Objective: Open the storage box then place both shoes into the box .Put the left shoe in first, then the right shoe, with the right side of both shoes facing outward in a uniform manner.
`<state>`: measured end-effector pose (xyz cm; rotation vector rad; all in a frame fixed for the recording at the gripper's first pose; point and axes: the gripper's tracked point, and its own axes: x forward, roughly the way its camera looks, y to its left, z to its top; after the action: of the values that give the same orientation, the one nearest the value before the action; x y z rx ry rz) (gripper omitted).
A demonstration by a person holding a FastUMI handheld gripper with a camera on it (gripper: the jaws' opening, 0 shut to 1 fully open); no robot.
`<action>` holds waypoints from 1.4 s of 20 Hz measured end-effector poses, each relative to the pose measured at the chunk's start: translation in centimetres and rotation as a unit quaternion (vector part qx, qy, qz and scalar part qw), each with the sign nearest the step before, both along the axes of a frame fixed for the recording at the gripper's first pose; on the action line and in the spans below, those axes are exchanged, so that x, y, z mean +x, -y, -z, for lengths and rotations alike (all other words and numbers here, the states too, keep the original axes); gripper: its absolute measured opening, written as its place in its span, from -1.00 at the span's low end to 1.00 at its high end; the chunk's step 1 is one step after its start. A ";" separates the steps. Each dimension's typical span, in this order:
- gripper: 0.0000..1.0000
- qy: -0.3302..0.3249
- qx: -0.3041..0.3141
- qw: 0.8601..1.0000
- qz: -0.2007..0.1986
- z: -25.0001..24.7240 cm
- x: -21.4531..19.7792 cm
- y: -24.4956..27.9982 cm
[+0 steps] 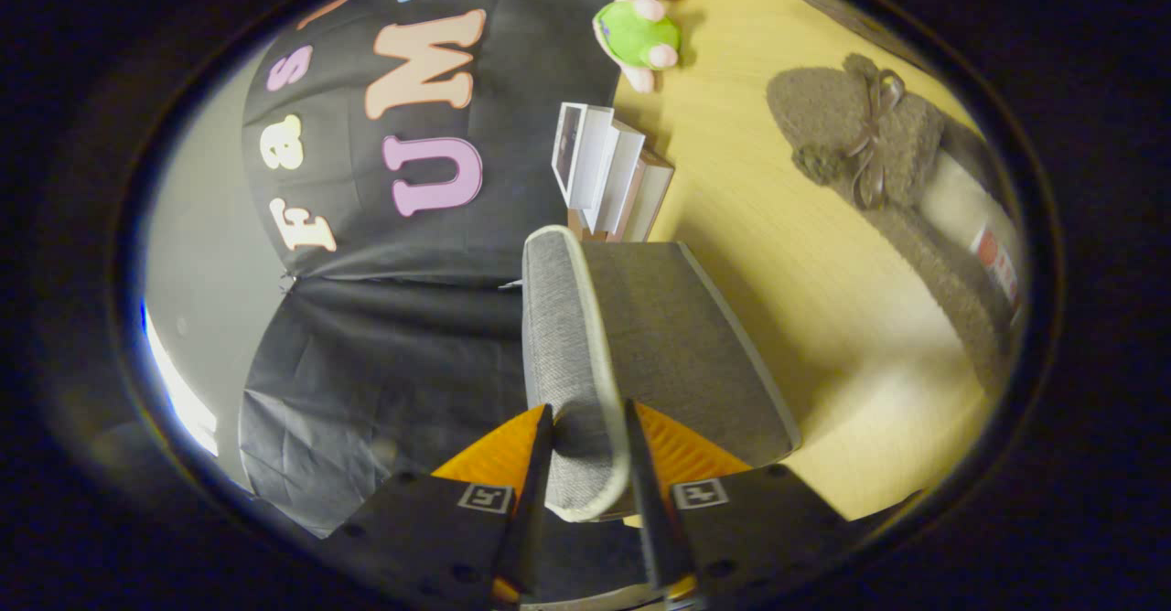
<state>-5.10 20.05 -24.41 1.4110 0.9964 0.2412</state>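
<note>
Gripper: narrowly closed, both fingers pressed on the grey lid edge. Box: extended ahead. Slipper: laid beyond, on the table.

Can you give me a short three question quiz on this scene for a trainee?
1. True or false: the gripper has its fingers closed on the edge of the grey box lid.
2. What decorates the brown fuzzy slipper lying on the wooden table? A) a buckle B) a ribbon bow C) a zipper
3. Fill in: beyond the lid stands a small stack of ____, and farther off a green plush toy.

Key: 1 true; 2 B; 3 books
</note>
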 end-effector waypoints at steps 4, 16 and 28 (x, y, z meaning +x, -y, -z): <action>-0.79 0.024 -0.001 0.999 -0.021 -2.0 0.4 -0.3; -0.94 0.169 -0.095 0.973 -0.123 -12.9 2.0 -5.7; -0.94 0.272 -0.080 0.927 -0.246 -19.5 0.9 -22.1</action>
<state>-4.17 42.14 -4.86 0.8481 0.8588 0.8557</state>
